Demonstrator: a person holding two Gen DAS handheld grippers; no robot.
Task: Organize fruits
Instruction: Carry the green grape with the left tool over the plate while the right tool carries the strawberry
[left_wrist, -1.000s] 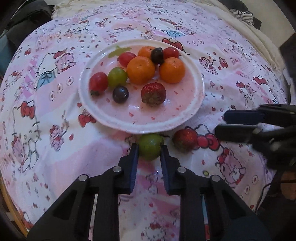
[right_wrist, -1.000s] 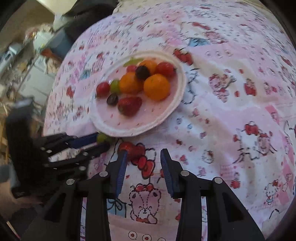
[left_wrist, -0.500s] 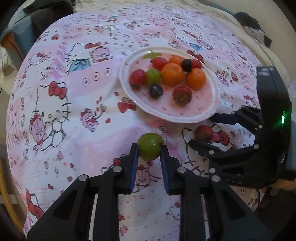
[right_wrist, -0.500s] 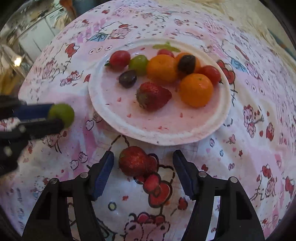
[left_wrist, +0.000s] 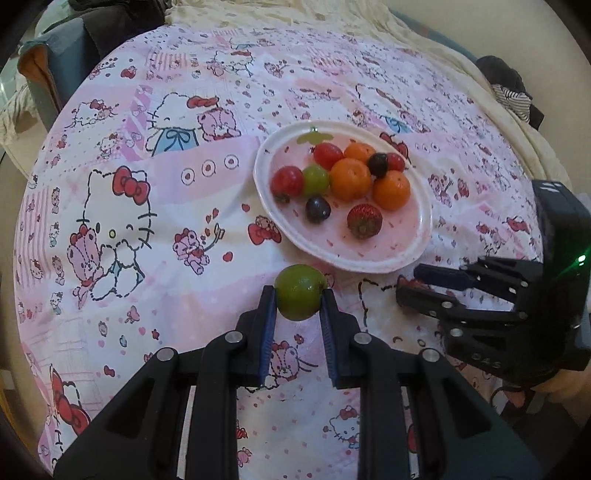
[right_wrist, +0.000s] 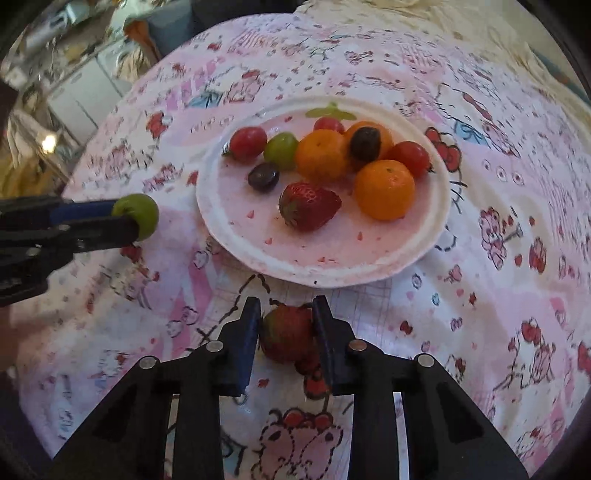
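Note:
My left gripper (left_wrist: 298, 295) is shut on a green lime (left_wrist: 300, 296) and holds it above the cloth, left of the white plate (left_wrist: 421, 236); the lime also shows in the right wrist view (right_wrist: 138, 214). My right gripper (right_wrist: 286, 314) is closed around a red strawberry (right_wrist: 286, 334) on the cloth just in front of the plate (right_wrist: 229, 236). The plate holds several fruits: oranges (right_wrist: 384, 188), tomatoes (right_wrist: 247, 142), a green grape (right_wrist: 280, 149), dark grapes (right_wrist: 263, 176) and another strawberry (right_wrist: 308, 205).
A pink cartoon-print cloth (left_wrist: 147, 184) covers the round table. A cream blanket (left_wrist: 443, 55) lies beyond its far edge, with dark clothes (left_wrist: 513, 92) at the right. Furniture stands off the table's left side (right_wrist: 74, 92).
My left gripper lifted the lime and carried it back and left, away from the plate. My right gripper moved onto the loose strawberry and its fingers closed in on it.

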